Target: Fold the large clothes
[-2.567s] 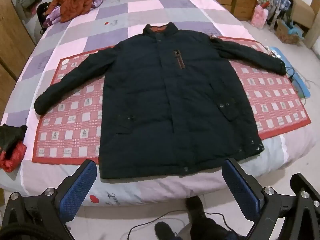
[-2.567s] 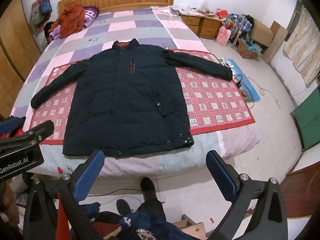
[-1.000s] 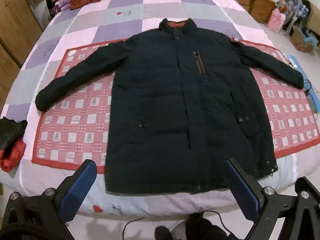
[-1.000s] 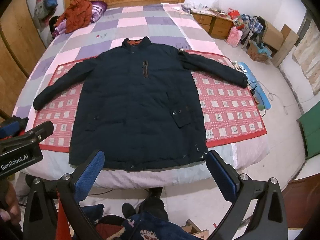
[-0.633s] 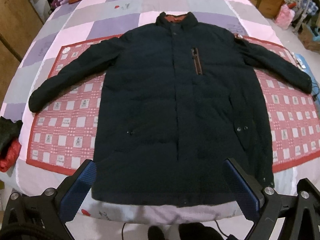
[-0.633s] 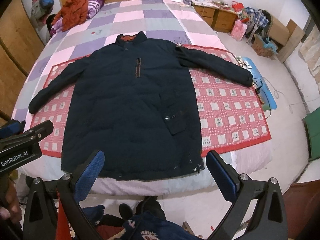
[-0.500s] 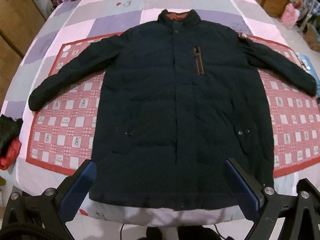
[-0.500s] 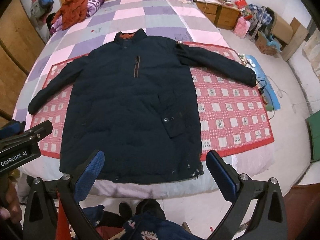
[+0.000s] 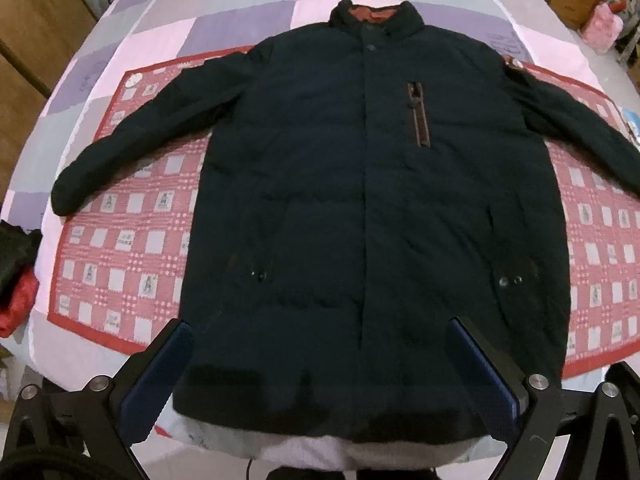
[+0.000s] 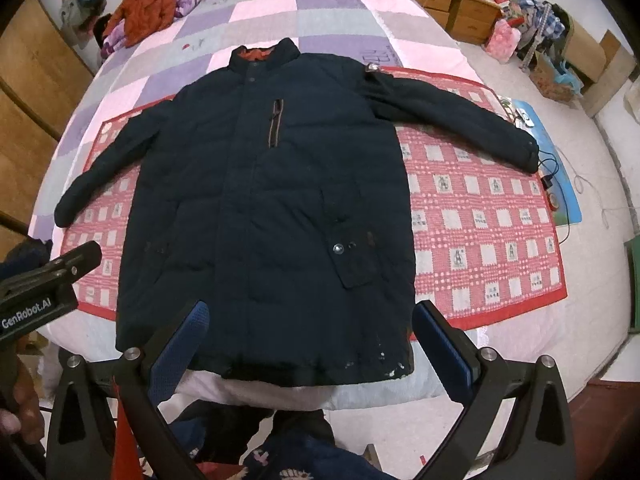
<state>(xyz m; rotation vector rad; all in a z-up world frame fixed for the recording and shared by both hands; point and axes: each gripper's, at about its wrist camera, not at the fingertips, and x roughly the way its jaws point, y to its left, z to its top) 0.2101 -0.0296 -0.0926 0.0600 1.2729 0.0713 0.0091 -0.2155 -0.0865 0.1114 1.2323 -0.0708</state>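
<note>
In your left wrist view, the dark coat's (image 9: pixel 360 208) right-hand sleeve runs off the right edge of the frame, so its cuff is cut off. The hem at the bottom centre is blurred, and you cannot tell whether the blue fingertips (image 9: pixel 160 380) touch it. A red and black garment (image 9: pixel 16 280) is cropped at the left edge. In your right wrist view, the clutter by the wooden drawers (image 10: pixel 452 8) at upper right is too small to identify.
</note>
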